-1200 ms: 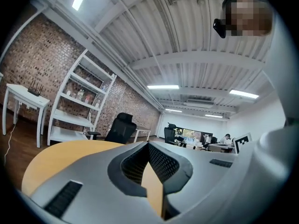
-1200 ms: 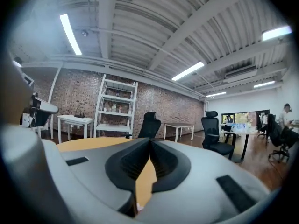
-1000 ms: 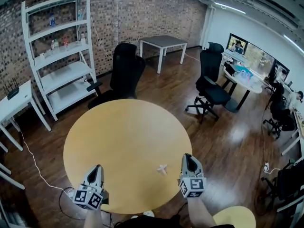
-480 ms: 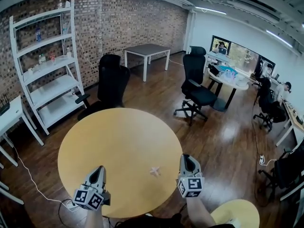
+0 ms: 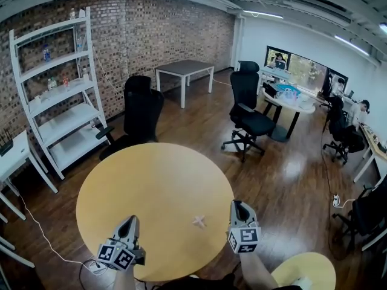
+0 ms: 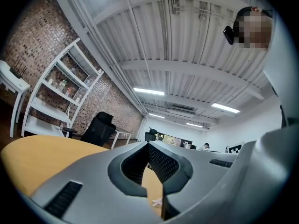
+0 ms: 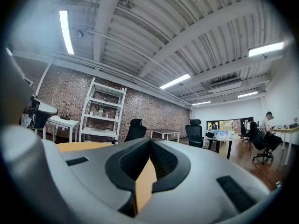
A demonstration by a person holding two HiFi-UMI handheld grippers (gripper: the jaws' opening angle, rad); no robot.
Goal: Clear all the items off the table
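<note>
Scrap [image 5: 199,222] (white, crumpled) lies on round wooden table [image 5: 121,186].

Left gripper [image 5: 132,221] and right gripper [image 5: 238,205] held low side by side, pointing forward, jaws closed together

Small white item [image 5: 199,222] on table [image 5: 139,180] was too small to identify. In left gripper view it sat mostly hidden behind left gripper [image 6: 148,144]. Shelf items [image 5: 47,52] too small to tell. Second yellow round top [image 5: 305,272] cut off by bottom edge.
</note>
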